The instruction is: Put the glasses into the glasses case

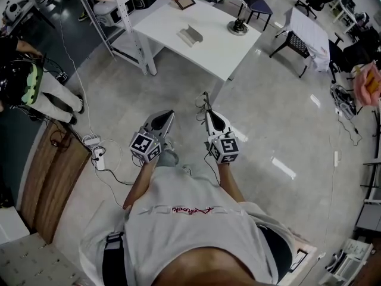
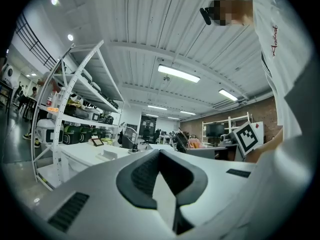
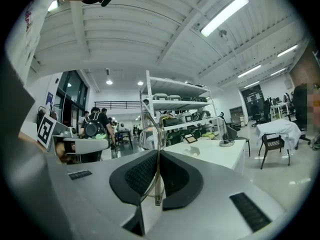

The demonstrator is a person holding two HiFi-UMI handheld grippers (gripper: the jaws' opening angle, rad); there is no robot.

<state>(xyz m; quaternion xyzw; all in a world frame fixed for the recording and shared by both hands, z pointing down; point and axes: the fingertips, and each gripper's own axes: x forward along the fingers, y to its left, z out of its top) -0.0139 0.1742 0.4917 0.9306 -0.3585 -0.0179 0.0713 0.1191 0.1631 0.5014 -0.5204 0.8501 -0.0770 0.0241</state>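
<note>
Standing well back from the worktop [image 1: 209, 47], you held the glasses [image 3: 150, 135] pinched in your right tongs [image 3: 159, 153], your left tongs [image 2: 159, 153] closed empty.

White bench [image 1: 208, 49] stands on a glossy grey floor [image 1: 280, 118], one corner pointing toward the camera in the head view. Three items on top, well apart:
- Open grey glasses case [image 1: 190, 36] lies flat, roughly mid-top.
- Dark picture frame [image 1: 184, 2] at the far end. The left gripper view shows it propped upright.
- Round dark base [image 1: 238, 27] near the right edge, with a thin curved arm rising from it. Looks like a desk lamp.

Metal shelf rack [image 1: 128, 22] stands just beside the bench's left side. On the floor nearer the camera, a white power strip [image 1: 95, 152] lies beside a wooden board [image 1: 53, 183], with cables trailing from it.
</note>
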